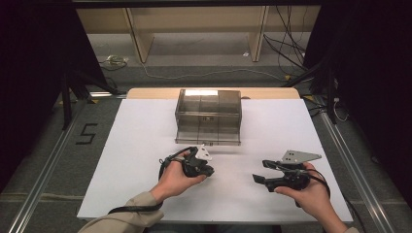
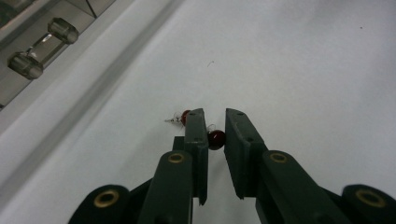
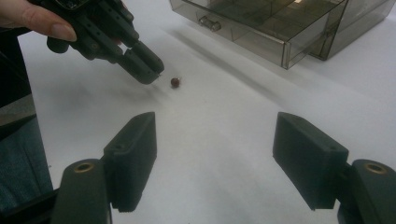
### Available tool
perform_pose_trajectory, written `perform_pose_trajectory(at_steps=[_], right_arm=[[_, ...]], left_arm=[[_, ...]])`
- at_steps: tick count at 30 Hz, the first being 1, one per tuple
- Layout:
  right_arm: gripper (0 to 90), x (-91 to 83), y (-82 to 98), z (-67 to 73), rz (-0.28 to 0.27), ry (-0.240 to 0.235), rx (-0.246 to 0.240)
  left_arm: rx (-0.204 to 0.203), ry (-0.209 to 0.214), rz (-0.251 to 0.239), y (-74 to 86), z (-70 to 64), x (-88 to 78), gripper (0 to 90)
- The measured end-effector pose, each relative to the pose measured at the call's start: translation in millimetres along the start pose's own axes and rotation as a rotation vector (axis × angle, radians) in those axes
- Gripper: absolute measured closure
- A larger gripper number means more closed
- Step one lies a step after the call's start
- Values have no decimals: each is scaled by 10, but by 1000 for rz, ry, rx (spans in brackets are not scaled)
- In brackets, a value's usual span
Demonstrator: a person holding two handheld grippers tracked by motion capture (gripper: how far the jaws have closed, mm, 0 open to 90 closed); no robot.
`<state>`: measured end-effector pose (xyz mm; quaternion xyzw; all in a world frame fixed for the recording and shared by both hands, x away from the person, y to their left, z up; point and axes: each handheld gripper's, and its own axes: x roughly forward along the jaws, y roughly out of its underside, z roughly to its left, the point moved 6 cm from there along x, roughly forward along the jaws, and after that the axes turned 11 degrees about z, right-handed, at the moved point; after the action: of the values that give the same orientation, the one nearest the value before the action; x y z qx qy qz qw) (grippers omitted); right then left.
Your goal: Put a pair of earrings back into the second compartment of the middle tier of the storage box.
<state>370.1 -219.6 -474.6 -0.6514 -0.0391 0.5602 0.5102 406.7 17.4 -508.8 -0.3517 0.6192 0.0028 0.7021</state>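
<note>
High view: a person's left hand-held gripper point(image 1: 206, 170) hovers low over the white worktop point(image 1: 136, 145), just in front of the smoked-plastic drawer box point(image 1: 209, 116). The right hand-held gripper point(image 1: 257, 174) waits farther from the box, to its right front, jaws spread wide and empty.

Left gripper view: the jaws stand narrow around a small dark-red bead earring point(image 2: 215, 139), which lies on the worktop between them, close to the left jaw; whether the pads already press it cannot be told. A second red bead with a thin wire hook point(image 2: 180, 117) peeks out just beyond the left jaw. The drawer box's clear handle point(image 2: 43, 46) sits well apart, upper left.

Right gripper view: the red bead point(image 3: 175, 82) rests at the tip of the left hand-held gripper point(image 3: 144, 70), in front of the box's pulled-out drawer point(image 3: 261, 32).

The earring looks featherlight, hard, round and likely to roll or squirt out; its wire seems easily bent. A gentle, centred pinch across the bead would probably serve best.
</note>
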Motion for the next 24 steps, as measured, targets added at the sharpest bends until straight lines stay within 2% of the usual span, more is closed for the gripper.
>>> perform_pose_trajectory(at_steps=[11,24], right_arm=[[310,2,4,3,5,-1,-1],[311,3,4,5,6,-1,-2]], left_arm=[[8,-16,-16,-26,31,-48,789],[-3,-23,-39,-66,77,-112,790]])
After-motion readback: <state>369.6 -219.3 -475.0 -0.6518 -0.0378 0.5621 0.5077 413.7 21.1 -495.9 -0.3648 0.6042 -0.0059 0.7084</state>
